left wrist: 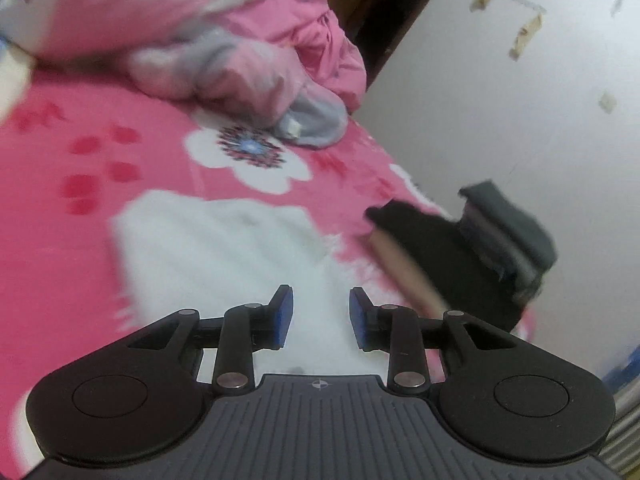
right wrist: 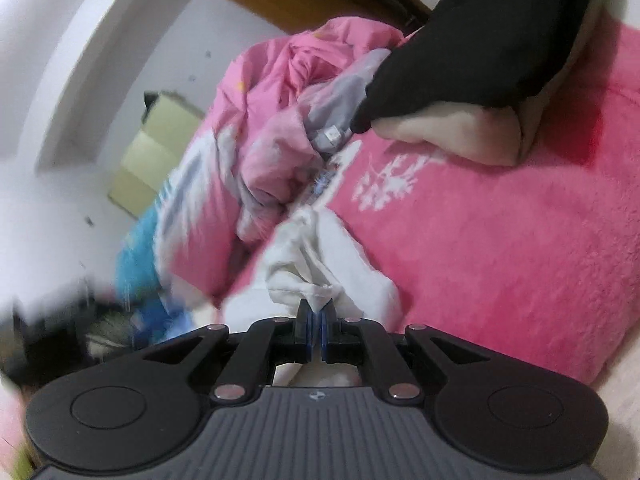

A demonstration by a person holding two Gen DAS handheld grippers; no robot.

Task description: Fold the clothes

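The white garment (right wrist: 320,256) lies on the pink blanket (right wrist: 500,248), and the right gripper (right wrist: 319,312) pinches its bunched edge tightly, while the left gripper (left wrist: 321,316) hangs above the white cloth with its jaws apart and nothing between them. Both views are blurred, so the garment's shape is hard to tell. Beyond it sits a crumpled pink and grey cloth pile (left wrist: 256,80), and a black and cream garment (right wrist: 480,80) lies near the pile.

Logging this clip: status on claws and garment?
Left claw open, empty. Right claw shut on fluffy white garment. Crumpled pink-grey clothing heap beside it.
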